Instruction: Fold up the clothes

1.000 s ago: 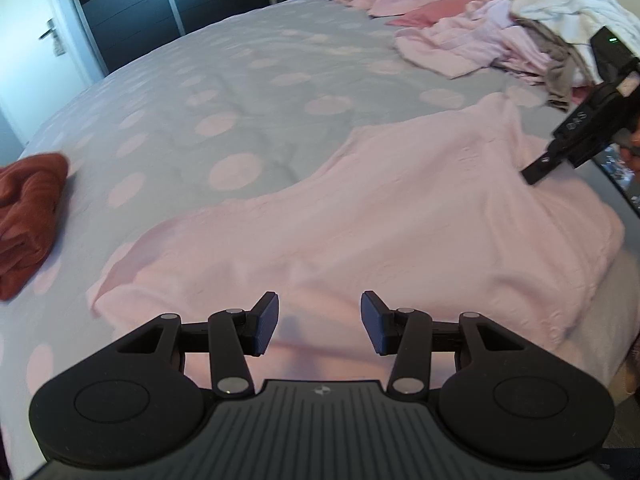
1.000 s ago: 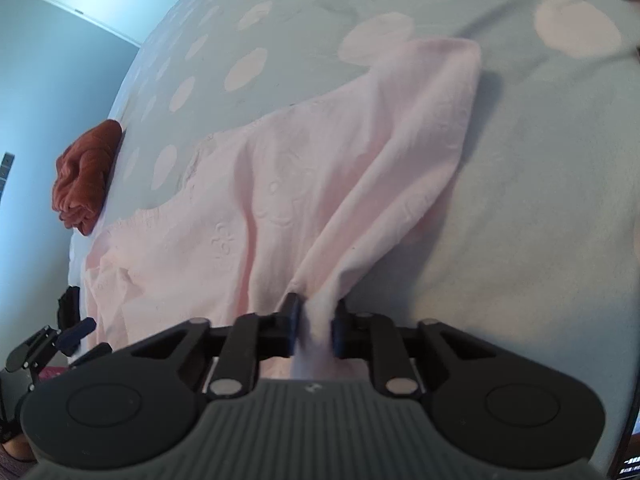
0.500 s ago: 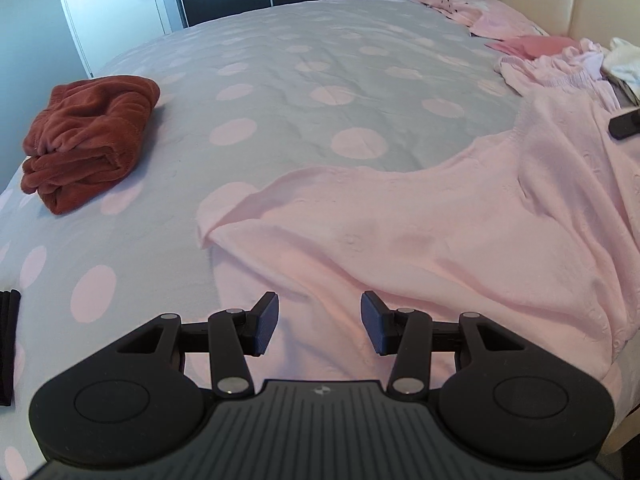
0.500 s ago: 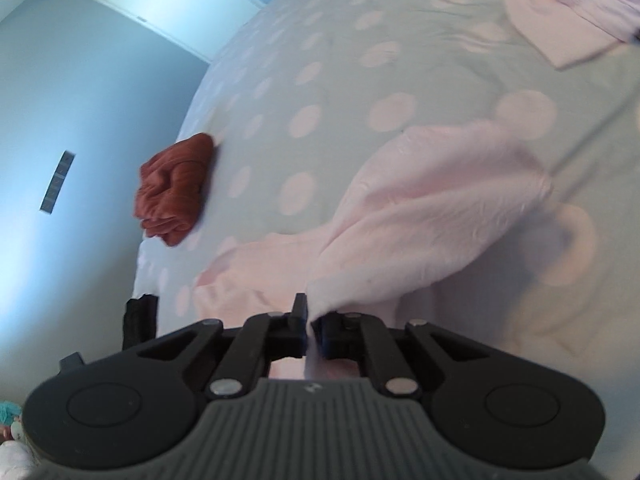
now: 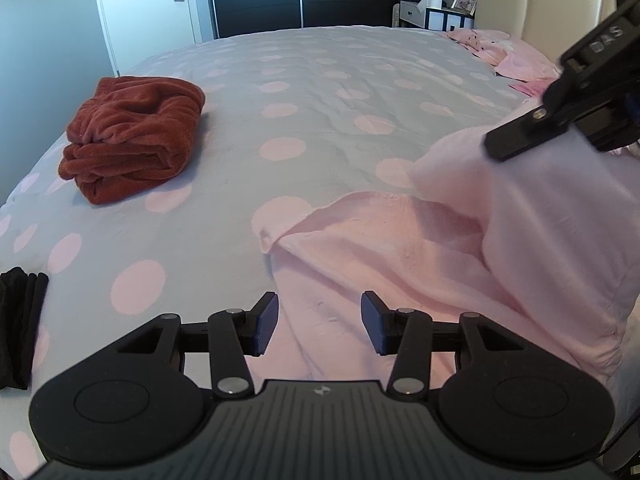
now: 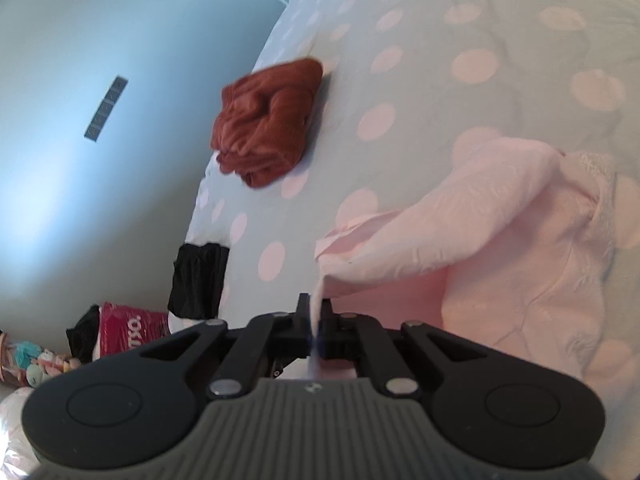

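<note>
Spotted bed [image 5: 320, 92]: the pink garment [image 5: 400, 248] sprawls lengthwise across its near edge, one corner lifted by the right tool [image 6: 315, 322], pinching it; the left tool [image 5: 319, 322], spread, hovers nearest the flat end.

left gripper [image 5: 318, 322]: fingers [image 5: 264, 324] apart, nothing between them, low over pink garment [image 5: 420, 256] | right gripper [image 5: 516, 140]: at upper right, lifting a fold of the garment | bed [image 5: 320, 92]: grey cover, pink dots | folded rust-red garment [image 5: 132, 136]: far left | black item [image 5: 18, 332]: left edge
</note>
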`<state>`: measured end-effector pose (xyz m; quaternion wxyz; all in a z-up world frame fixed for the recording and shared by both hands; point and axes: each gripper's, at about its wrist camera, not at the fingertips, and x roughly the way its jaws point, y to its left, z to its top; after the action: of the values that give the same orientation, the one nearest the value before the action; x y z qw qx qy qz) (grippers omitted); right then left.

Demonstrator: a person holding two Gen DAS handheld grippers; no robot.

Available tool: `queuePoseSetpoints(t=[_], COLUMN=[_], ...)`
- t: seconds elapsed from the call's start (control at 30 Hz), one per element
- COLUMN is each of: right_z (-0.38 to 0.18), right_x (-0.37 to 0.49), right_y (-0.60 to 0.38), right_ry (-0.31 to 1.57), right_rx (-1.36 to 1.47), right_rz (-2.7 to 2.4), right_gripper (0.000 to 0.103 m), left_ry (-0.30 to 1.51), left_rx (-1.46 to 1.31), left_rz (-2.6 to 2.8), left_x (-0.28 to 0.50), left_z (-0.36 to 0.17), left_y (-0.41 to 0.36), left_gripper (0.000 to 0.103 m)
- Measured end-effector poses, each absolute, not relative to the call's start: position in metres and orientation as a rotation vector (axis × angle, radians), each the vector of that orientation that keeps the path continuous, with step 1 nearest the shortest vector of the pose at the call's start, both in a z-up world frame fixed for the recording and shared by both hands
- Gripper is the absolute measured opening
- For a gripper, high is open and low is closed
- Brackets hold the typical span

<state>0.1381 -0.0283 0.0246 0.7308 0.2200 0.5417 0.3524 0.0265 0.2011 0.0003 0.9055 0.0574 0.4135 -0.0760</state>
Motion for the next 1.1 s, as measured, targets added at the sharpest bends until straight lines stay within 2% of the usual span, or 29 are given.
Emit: queuePoseSetpoints(t=[0.33,0.43,0.47,0.5,0.63,0.77,1.1], right_z=[-0.040,-0.059,-0.061,-0.060,-0.038,-0.006,0.043], right_x=[0.124,0.120,0.120,0.120,0.118,0.117,0.104], right_y=[0.066,0.084,0.084,0.084,0.079,0.064,0.008], right_ry=[1.314,1.352,1.361,1.359,1.283,1.199,1.022], right_rx=[0.255,0.202,0.210,0.211,0.167,0.153,0.049], right_rz=[0.776,0.768,0.771,0.774,0.770,0.769,0.731], right_gripper=[0.005,0.018,0.030,0.034,0.034,0.043,0.043], left_ry=[0.863,0.867,0.870,0.871,0.876,0.865,0.861], left_rx=[0.058,0.051,0.051,0.051,0.060,0.070,0.064], left_rz=[-0.061,-0.044,-0.043,-0.045,-0.064,-0.103,-0.216], left_x=[0.021,0.020,0.020,0.019,0.017,0.013,0.004], left_z=[0.003,0.003,0.003,0.003,0.004,0.012,0.032], left_y=[0.238,0.243,0.244,0.243,0.238,0.226,0.189], left_gripper=[0.044,0.045,0.045,0.045,0.045,0.045,0.047])
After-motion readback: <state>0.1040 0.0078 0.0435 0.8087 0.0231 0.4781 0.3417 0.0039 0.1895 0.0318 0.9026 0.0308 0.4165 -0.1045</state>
